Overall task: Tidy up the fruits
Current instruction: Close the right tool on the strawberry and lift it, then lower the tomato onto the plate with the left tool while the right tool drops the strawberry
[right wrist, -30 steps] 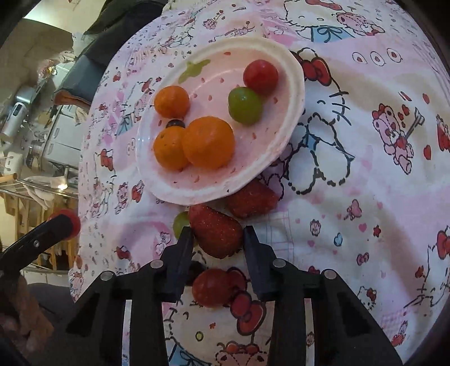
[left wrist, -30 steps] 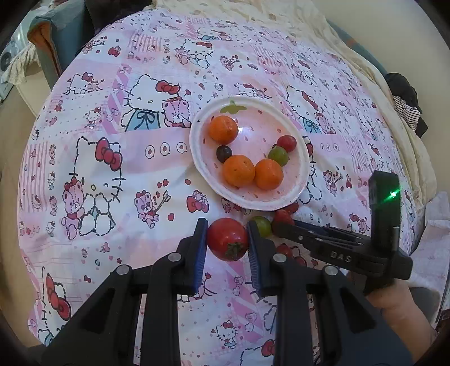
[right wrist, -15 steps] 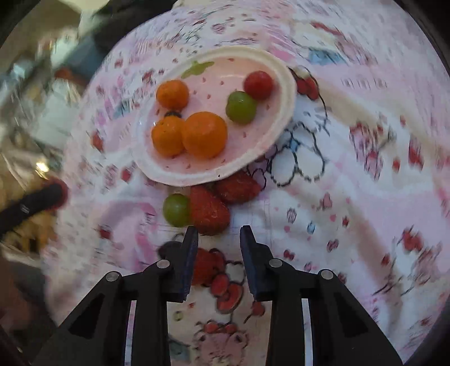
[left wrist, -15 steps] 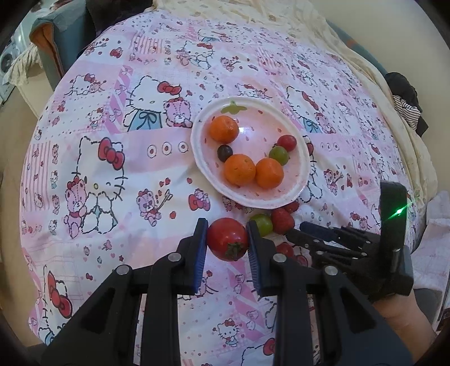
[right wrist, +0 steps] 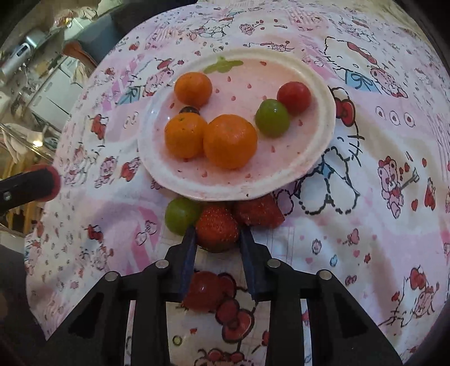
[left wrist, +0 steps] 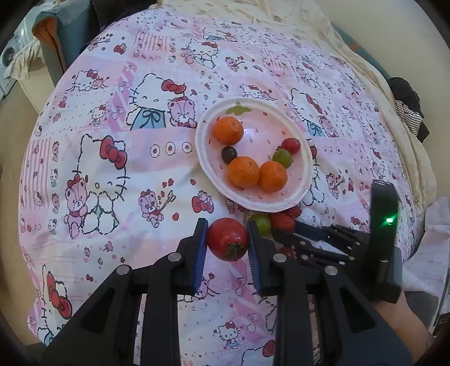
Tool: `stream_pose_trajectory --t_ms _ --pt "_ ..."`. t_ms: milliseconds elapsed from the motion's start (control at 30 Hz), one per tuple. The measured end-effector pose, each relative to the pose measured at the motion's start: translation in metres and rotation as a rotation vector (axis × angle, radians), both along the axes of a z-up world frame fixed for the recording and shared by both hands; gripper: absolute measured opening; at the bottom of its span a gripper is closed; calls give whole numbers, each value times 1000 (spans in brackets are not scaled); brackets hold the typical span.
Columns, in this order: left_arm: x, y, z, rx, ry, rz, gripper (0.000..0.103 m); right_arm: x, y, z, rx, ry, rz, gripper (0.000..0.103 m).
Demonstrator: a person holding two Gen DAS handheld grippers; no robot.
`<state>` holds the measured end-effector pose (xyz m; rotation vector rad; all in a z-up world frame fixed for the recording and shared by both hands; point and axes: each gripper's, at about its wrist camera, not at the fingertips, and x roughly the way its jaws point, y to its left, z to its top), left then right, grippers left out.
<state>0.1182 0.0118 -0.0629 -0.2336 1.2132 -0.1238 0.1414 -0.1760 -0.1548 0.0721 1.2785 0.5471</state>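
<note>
1. Left gripper (left wrist: 227, 241) is clamped on a big red tomato (left wrist: 227, 238), blue pads tight against both sides, stem end facing down toward the camera. It hangs over the cartoon-cat bedsheet (left wrist: 118, 157), just short of the plate.
2. Right gripper (right wrist: 217, 236) has just been closing, and its jaws now pinch a strawberry (right wrist: 217, 228) between the tips. That berry sits right at the near edge of the plate (right wrist: 323, 118).
3. It's crowded around that strawberry: a green grape (right wrist: 180, 214) touches it on the left, a second strawberry (right wrist: 258, 211) is tucked partly under the plate rim on the right, and a small red tomato (right wrist: 203, 290) lies on the sheet between the gripper's arms.
4. On the plate: three mandarins (right wrist: 230, 140), two touching and one apart near the far rim, with a dark grape (right wrist: 189, 109) peeking between them, plus a green grape (right wrist: 272, 118) touching a cherry tomato (right wrist: 294, 97).
5. From the left camera the right gripper (left wrist: 284, 232) reaches in from the right, with a green light (left wrist: 389, 220) glowing on its body and a person's hand (left wrist: 405, 318) behind it.
6. Beyond the sheet there's a cream blanket (left wrist: 281, 17) and some dark striped clothing (left wrist: 407, 112) off to the right edge.
</note>
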Motion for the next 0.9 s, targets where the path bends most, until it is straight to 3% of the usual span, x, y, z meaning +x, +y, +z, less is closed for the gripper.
stream_pose_trajectory --t_ms 333,467,700,900 --pt "-1 -6 5 20 -33 -22 23 -24 -22 30 108 20 -35 32" --pt "3 -7 10 37 -61 -46 23 -22 -34 60 182 -46 -83 32" --pt "34 -7 20 44 -151 -84 23 21 -50 99 251 -131 -167 32" --pt "72 -27 4 82 -202 -149 23 70 -53 86 250 -103 -188 32"
